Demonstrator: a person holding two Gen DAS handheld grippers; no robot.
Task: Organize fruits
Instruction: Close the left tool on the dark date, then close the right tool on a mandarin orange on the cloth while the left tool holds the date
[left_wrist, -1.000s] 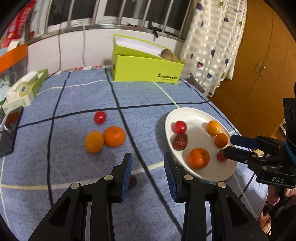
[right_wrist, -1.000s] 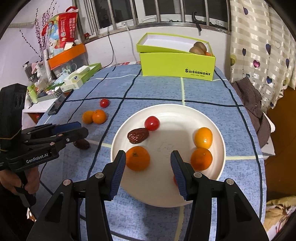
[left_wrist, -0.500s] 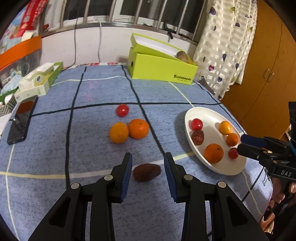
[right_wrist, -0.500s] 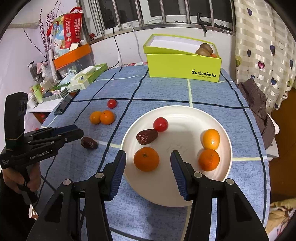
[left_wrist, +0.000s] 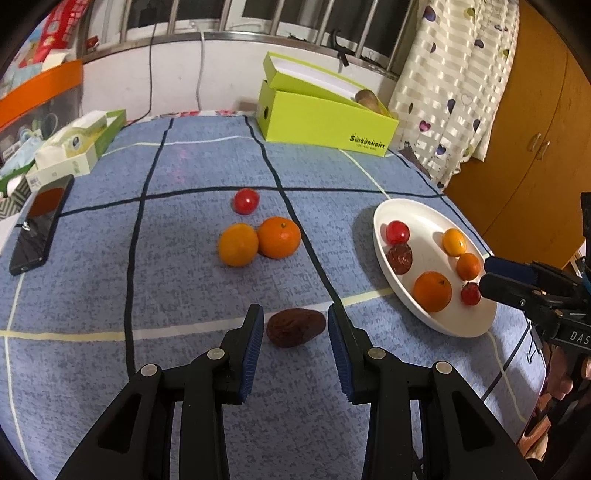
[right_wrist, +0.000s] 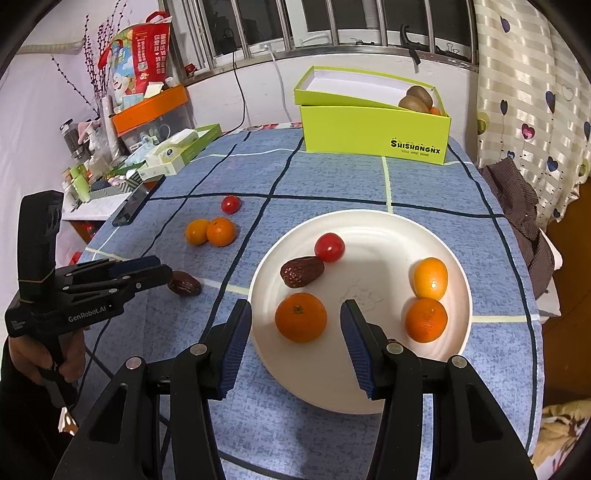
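Left tool (left_wrist: 295, 325) wide, loose date (left_wrist: 295, 327) between its fingers, untouched; right tool (right_wrist: 295, 321) wide over plate (right_wrist: 376, 229).

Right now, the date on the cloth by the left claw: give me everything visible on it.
The loose date is dark reddish-brown, oblong, with wrinkled, slightly glossy skin, looking dried. It lies on its side on the blue checked tablecloth, long axis roughly crosswise to the left claw, next to a pale yellow stripe. It sits between the claw's open blue-padded fingers, with a gap showing on each side. It is apart from the white plate. In the right wrist view the left claw's tip partly covers it.
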